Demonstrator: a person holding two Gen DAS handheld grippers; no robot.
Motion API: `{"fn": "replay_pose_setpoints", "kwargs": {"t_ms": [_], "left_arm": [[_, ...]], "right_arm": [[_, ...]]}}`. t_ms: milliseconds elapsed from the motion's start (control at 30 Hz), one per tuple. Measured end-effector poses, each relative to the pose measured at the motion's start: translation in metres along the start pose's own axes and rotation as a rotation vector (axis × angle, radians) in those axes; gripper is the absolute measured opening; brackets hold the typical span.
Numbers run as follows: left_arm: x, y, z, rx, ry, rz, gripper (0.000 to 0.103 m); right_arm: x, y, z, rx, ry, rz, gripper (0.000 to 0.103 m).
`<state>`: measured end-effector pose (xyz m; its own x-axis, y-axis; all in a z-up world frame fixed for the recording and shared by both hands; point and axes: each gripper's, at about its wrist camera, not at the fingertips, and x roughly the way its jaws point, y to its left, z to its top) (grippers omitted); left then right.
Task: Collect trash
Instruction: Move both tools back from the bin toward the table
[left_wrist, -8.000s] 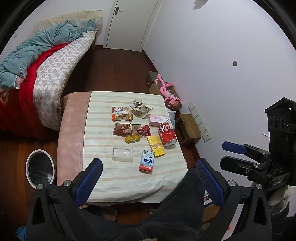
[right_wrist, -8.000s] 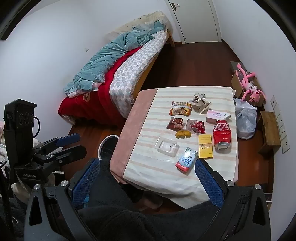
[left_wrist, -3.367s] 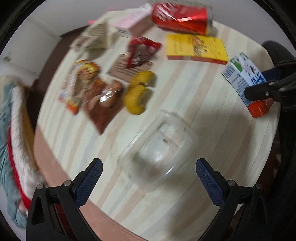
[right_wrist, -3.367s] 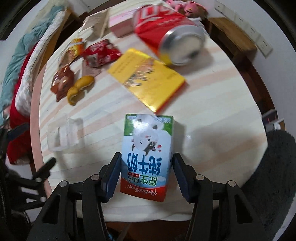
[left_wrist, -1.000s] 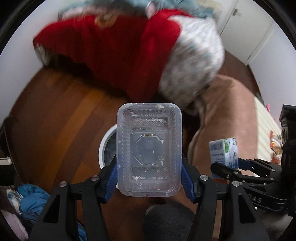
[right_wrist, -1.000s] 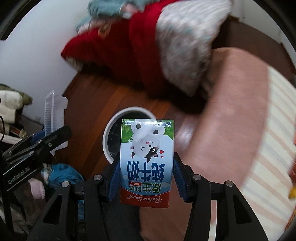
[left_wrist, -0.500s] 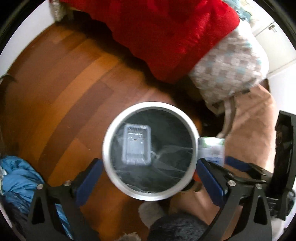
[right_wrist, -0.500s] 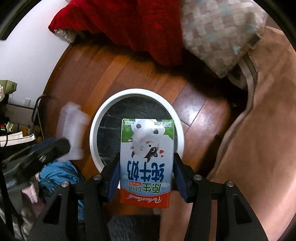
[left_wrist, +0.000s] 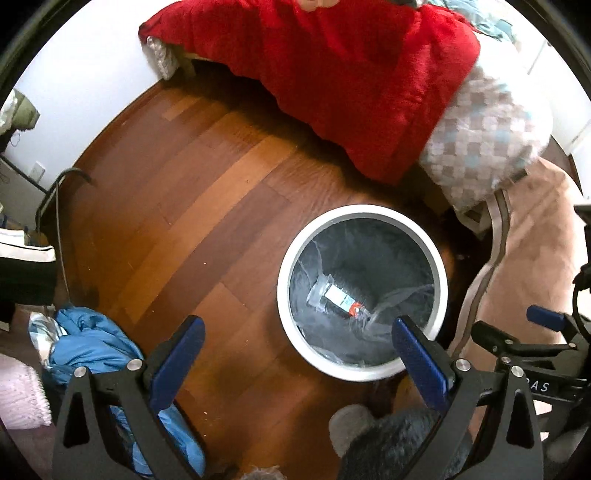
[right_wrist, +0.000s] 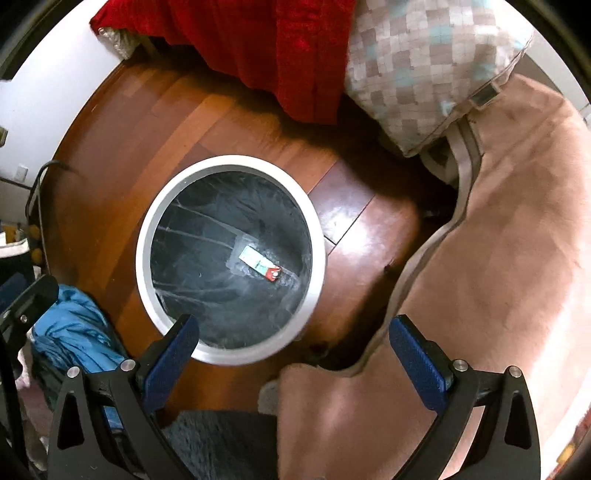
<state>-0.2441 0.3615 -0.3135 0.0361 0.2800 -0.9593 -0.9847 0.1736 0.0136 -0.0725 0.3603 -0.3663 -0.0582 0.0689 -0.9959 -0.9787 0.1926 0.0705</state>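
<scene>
Above the bin (right_wrist: 147, 236), both grippers (left_wrist: 297, 347) (right_wrist: 291, 343) hover, fingers (right_wrist: 171, 350) spread.

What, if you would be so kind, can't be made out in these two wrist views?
- Clear plastic tray: left wrist view, barely separable from the shiny liner, partly under the milk carton.
- Carton print: right wrist view, too small.
- Trash bin wall: both views look straight down.
- Table top: outside both frames.
</scene>
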Motion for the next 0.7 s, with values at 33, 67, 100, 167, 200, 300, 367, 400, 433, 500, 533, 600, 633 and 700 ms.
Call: {"fn": "replay_pose_setpoints", "kwargs": {"t_ms": [33, 67, 100, 167, 200, 300, 367, 400, 433, 500, 533, 600, 633, 700], "left_arm": [[-0.006, -0.001, -0.003, 0.009, -0.010, 0.001, 0.103], [-0.009, -0.003, -0.004, 0.014, -0.014, -0.001, 0.103], [-0.014, -0.005, -0.007, 0.020, -0.019, -0.001, 0.103], [-0.024, -0.007, -0.010, 0.028, -0.030, -0.008, 0.103], [-0.027, -0.009, -0.012, 0.032, -0.036, -0.009, 0.103], [-0.042, -0.012, -0.015, 0.037, -0.063, -0.015, 0.103], [-0.052, -0.013, -0.018, 0.039, -0.078, -0.019, 0.103], [-0.059, -0.014, -0.019, 0.039, -0.088, -0.019, 0.103], [-0.065, -0.015, -0.021, 0.040, -0.097, -0.021, 0.103], [-0.079, -0.017, -0.026, 0.043, -0.118, -0.025, 0.103], [-0.088, -0.018, -0.028, 0.045, -0.134, -0.028, 0.103], [-0.102, -0.022, -0.030, 0.055, -0.161, -0.033, 0.103], [-0.112, -0.024, -0.032, 0.063, -0.178, -0.035, 0.103], [-0.129, -0.028, -0.035, 0.073, -0.209, -0.041, 0.103]], "right_arm": [[-0.006, 0.001, -0.005, -0.009, -0.004, -0.020, 0.103], [-0.010, 0.002, -0.008, -0.013, -0.009, -0.029, 0.103], [-0.016, 0.003, -0.012, -0.018, -0.016, -0.032, 0.103], [-0.026, 0.004, -0.020, -0.023, -0.027, -0.037, 0.103], [-0.033, 0.004, -0.025, -0.021, -0.036, -0.034, 0.103], [-0.049, 0.003, -0.034, -0.011, -0.063, -0.024, 0.103], [-0.061, 0.000, -0.040, -0.003, -0.083, -0.015, 0.103], [-0.069, -0.001, -0.044, 0.000, -0.097, -0.013, 0.103], [-0.077, -0.003, -0.047, 0.001, -0.111, -0.008, 0.103], [-0.090, -0.005, -0.053, 0.010, -0.135, 0.004, 0.103], [-0.097, -0.006, -0.056, 0.013, -0.148, 0.012, 0.103], [-0.114, -0.009, -0.064, 0.021, -0.178, 0.029, 0.103], [-0.122, -0.011, -0.068, 0.025, -0.193, 0.040, 0.103], [-0.137, -0.013, -0.076, 0.030, -0.221, 0.053, 0.103]]}}
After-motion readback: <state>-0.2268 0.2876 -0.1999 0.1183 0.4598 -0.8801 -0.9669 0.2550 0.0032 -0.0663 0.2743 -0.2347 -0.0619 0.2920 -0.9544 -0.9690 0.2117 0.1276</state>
